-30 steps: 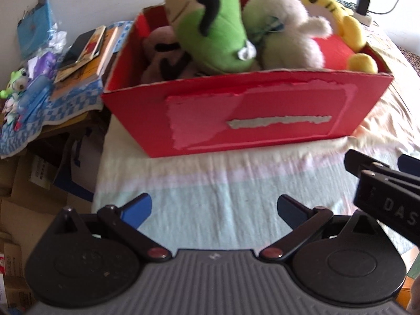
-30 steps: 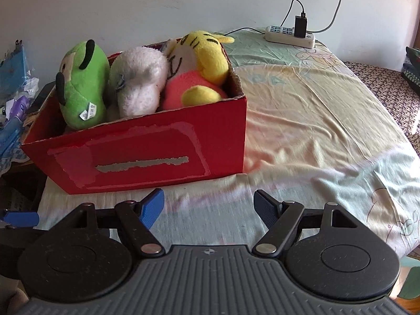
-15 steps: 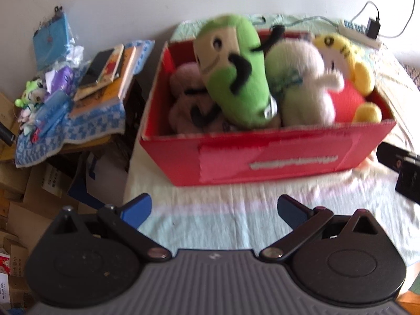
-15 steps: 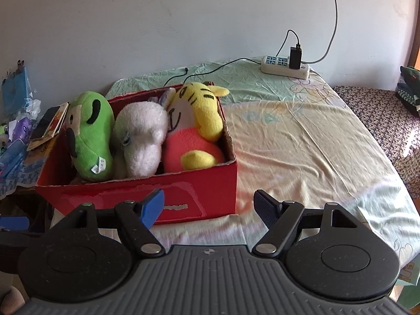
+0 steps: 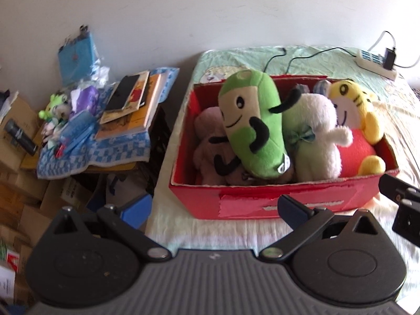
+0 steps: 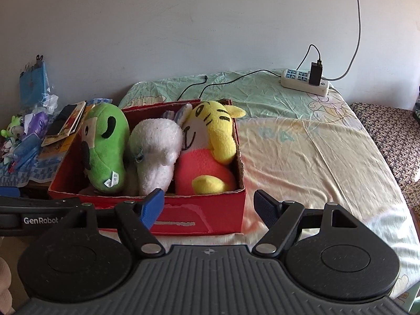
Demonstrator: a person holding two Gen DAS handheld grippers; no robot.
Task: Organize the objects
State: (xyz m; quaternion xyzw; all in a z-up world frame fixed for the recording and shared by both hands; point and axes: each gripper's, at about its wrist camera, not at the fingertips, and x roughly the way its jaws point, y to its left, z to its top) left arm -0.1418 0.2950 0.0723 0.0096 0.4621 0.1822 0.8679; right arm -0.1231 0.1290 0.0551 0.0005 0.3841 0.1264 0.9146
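the bed [image 6: 302, 141] fills most of both views, covered by a pale green and cream sheet and set against a plain wall [image 6: 183, 26]. the red cardboard box [image 5: 288, 204] sits on the sheet near the bed's left edge, its torn front label facing the cameras. beside the bed, a low side stand draped in a blue checked cloth [image 5: 105, 152] carries a stack of books [image 5: 131, 105] with a dark phone on top, plus small toys and packets (individual items too cluttered to tell apart).

contents of the box, left to right in the left wrist view:
- a brownish-pink plush [image 5: 207, 136], lying low against the left wall, partly covered.
- the green plush [image 5: 252, 123], leaning across the brownish-pink one, white tag near its lower end.
- the white plush [image 5: 315, 136], upright in the middle, touching the green plush.
- the yellow tiger plush [image 5: 351, 107] with a red body, pressed against the right wall.

a white power strip [image 6: 305, 81] with a black charger plugged in lies at the far side of the bed; its cable trails across the sheet.

the left gripper [image 5: 212, 210] has its blue-padded fingers spread wide, with nothing between them, in front of the box. the right gripper [image 6: 208, 204] is likewise spread wide and empty, level with the box's front right corner.
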